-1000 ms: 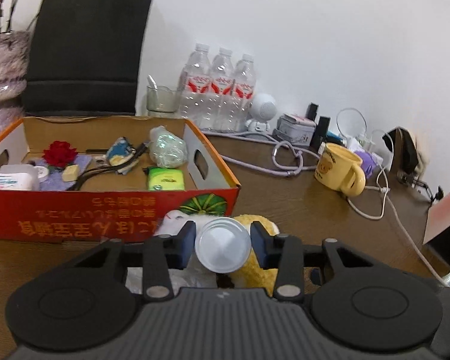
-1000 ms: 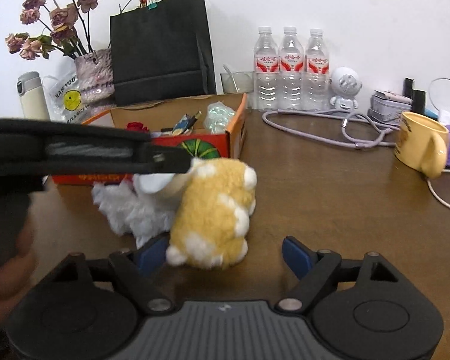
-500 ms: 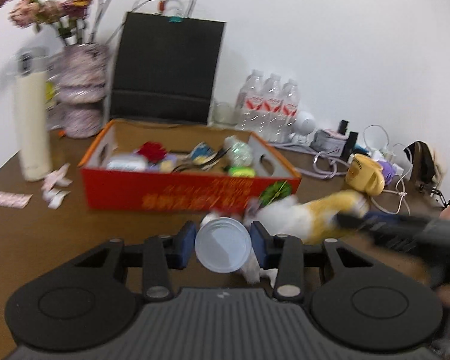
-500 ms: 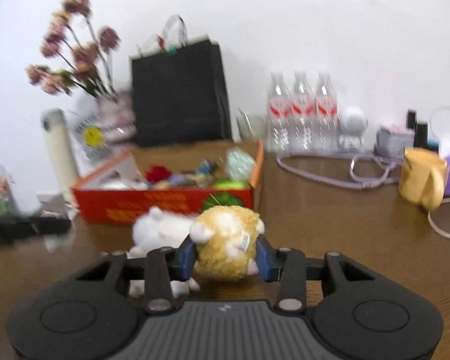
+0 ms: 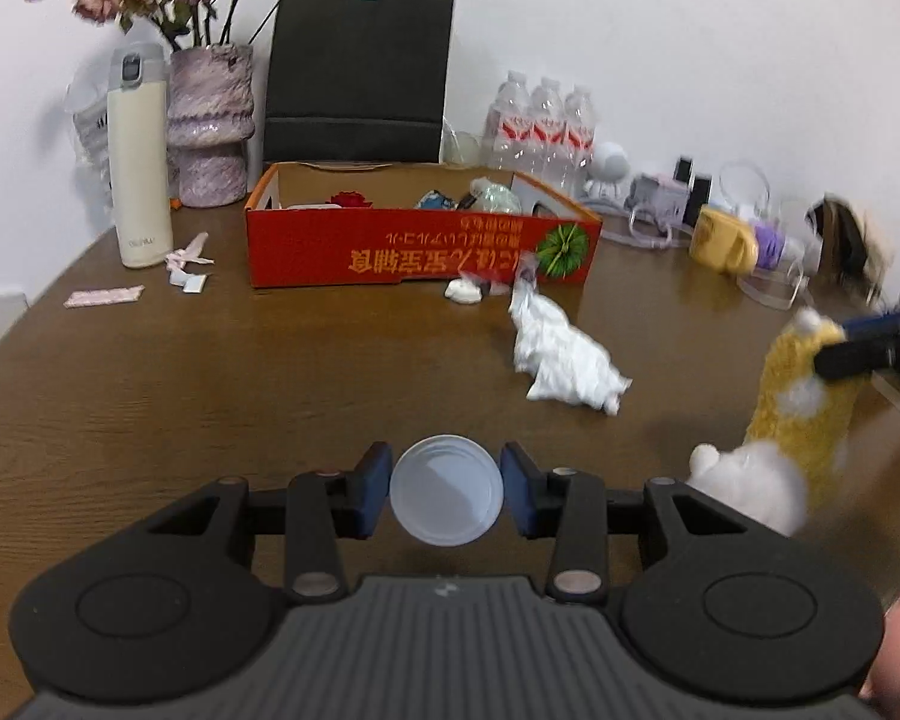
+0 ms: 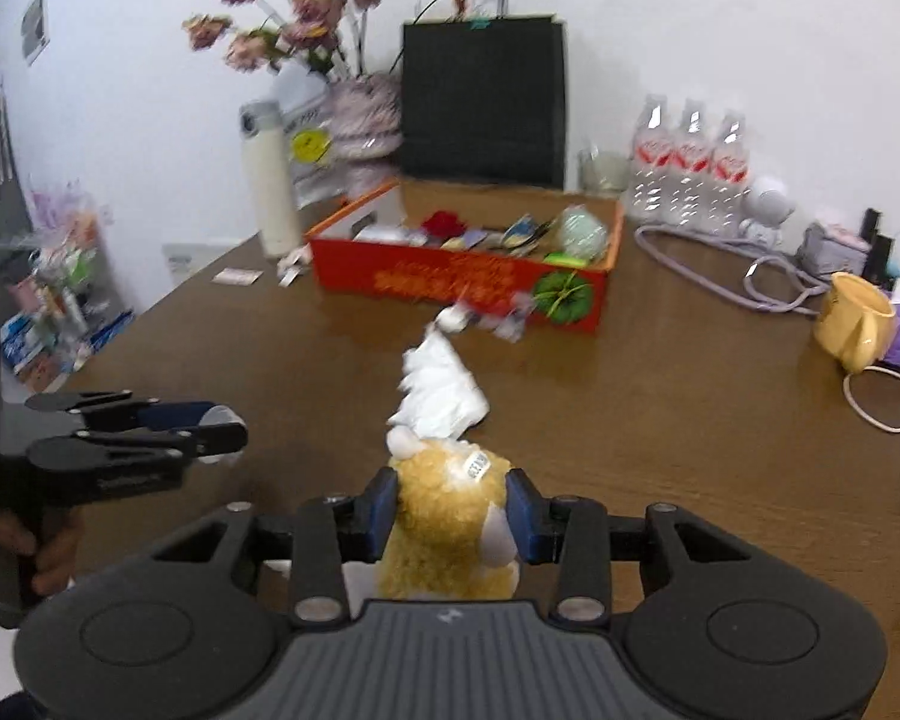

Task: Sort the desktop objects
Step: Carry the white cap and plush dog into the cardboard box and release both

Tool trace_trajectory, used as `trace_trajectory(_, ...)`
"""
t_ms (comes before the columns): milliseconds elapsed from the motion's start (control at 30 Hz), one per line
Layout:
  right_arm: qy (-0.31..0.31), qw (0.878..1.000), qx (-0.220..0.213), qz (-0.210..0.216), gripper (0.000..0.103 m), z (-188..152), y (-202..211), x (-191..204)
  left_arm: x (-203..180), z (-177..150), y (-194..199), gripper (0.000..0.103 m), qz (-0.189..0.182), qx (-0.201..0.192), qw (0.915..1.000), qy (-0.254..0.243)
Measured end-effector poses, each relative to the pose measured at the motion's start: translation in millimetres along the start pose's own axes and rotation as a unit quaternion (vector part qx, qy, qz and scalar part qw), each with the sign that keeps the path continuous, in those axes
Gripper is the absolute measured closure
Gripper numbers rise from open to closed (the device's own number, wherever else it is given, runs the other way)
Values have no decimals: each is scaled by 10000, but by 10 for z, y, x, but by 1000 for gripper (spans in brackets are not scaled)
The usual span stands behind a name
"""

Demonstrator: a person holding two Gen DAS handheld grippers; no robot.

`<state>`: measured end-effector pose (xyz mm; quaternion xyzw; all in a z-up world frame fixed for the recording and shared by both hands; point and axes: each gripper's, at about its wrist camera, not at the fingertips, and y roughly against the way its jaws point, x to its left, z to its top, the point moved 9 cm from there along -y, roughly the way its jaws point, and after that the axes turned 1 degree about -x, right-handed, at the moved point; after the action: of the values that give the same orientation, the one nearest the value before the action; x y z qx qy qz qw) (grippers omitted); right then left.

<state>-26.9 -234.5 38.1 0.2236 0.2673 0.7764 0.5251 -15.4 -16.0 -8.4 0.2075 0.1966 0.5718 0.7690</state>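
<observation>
My left gripper (image 5: 446, 502) is shut on a white plastic cup (image 5: 444, 477), held low over the brown table (image 5: 270, 390). My right gripper (image 6: 453, 517) is shut on a yellow and white plush toy (image 6: 444, 501), which hangs off the table; the toy (image 5: 804, 408) also shows at the right of the left wrist view under the right gripper (image 5: 870, 351). In the right wrist view the left gripper (image 6: 222, 427) is at the left. A red cardboard box (image 5: 390, 258) with several small items stands further back. Crumpled white tissue (image 5: 564, 360) lies before it.
Behind the box stand a cream thermos (image 5: 138, 156), a vase (image 5: 210, 120) of dried flowers, a black paper bag (image 5: 357, 78) and three water bottles (image 5: 543, 126). A yellow mug (image 5: 723, 240) and cables lie at the right. Paper scraps (image 5: 102, 297) lie left.
The right gripper closed on the plush toy and lifted it off the table. The left gripper drew back from the box with the cup still in it.
</observation>
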Motion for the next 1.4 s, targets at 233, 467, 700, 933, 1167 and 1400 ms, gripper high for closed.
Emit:
trace_trajectory(233,-216,9984,511,-97,66,-66,-795,37,-37,-113,-92,62,85,144,9997,-180)
trace_trajectory(467,-417,9966,693,-162,40,-140,-884,31,21,-225,-172,50,142,389,9988,-260)
trace_trajectory(700,-686,9933,926,-80,36,-244,-795,23,38,-245,-162,32,36,412,9988,-252)
trace_trajectory(933,-766,9945,684,227,57,-261,-928,117,29,-170,-119,62,-55,228,9996,-172)
trace_trajectory(1167,-926,9942,-119,543,58,287,-676,23,45,549,-149,62,-260,-363,9988,-196)
trace_trajectory(1400,-893,9926,-819,-9,57,1785,-888,-717,130,1969,-788,62,-107,-988,9933,-589)
